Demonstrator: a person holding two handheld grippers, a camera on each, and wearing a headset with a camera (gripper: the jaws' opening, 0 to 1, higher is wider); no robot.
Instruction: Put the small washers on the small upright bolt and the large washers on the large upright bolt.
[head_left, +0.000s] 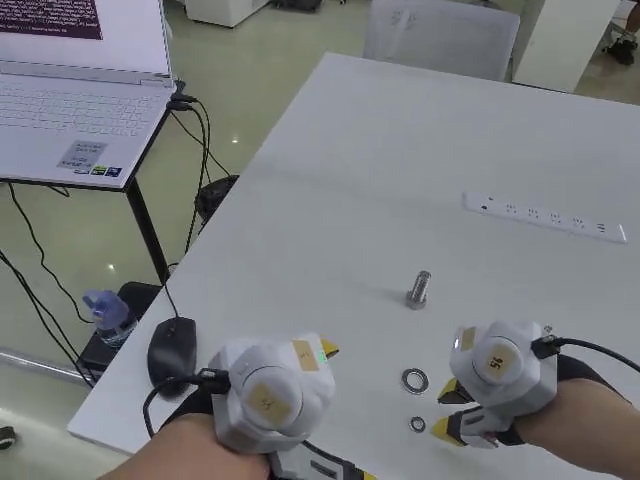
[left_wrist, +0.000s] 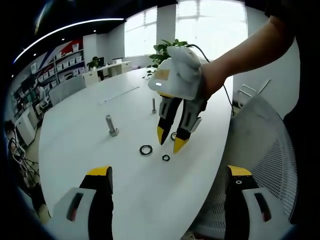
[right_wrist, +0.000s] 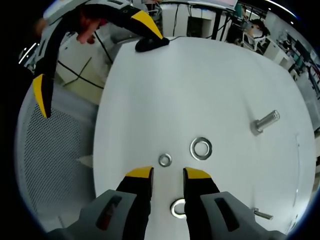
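Lying flat, the silvery large washer (right_wrist: 201, 148) and small washer (right_wrist: 165, 160) gleam; your left claw (left_wrist: 169, 172) gapes, your right claw (right_wrist: 167, 173) is barely parted.

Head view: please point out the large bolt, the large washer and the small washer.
large bolt (head_left: 420, 288), head view, threaded shank.
large washer (head_left: 405, 380), head view, left rim.
small washer (head_left: 412, 424), head view, left rim.

Your white table (head_left: 400, 160) carries an upright bolt (head_left: 419, 289), with a large washer (head_left: 414, 380) and a small washer (head_left: 417, 425) lying flat nearer you. A power strip (head_left: 545, 217) lies farther back, and a mouse (head_left: 172, 347) sits at the left edge.
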